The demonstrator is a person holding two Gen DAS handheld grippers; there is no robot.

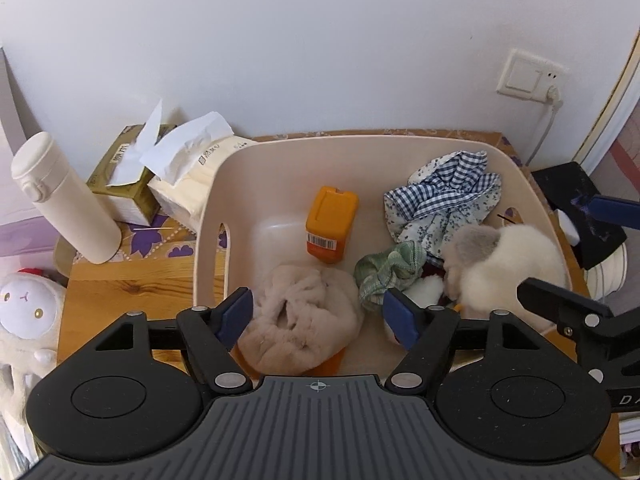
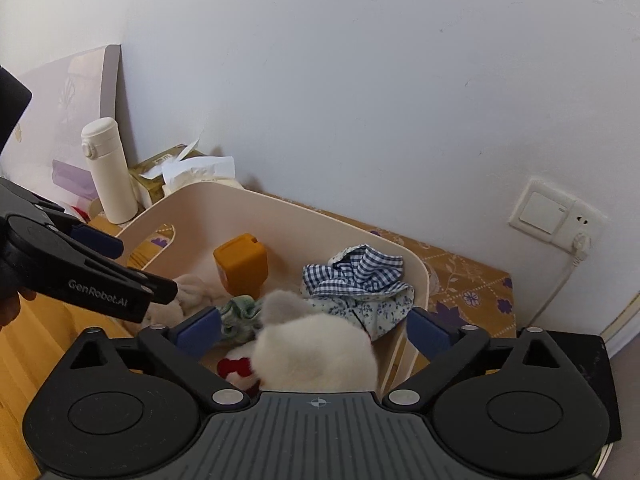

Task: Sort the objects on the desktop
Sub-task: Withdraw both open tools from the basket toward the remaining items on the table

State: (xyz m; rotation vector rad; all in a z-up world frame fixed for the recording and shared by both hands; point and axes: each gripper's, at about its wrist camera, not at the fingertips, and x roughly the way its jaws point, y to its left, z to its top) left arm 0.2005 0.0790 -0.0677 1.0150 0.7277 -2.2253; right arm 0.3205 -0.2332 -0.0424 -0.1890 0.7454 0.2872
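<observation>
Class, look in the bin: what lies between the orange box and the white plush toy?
In the left wrist view, a crumpled green cloth lies between the orange box and the white plush toy, with bare bin floor nearer the box.

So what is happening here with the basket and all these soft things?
A person holds two tongs above a beige basket on a wooden table. Both are open and hold nothing. The left tongs hang over a beige fluffy item; the right tongs hang over a white plush toy. An orange container and a checked cloth lie in the basket.
</observation>
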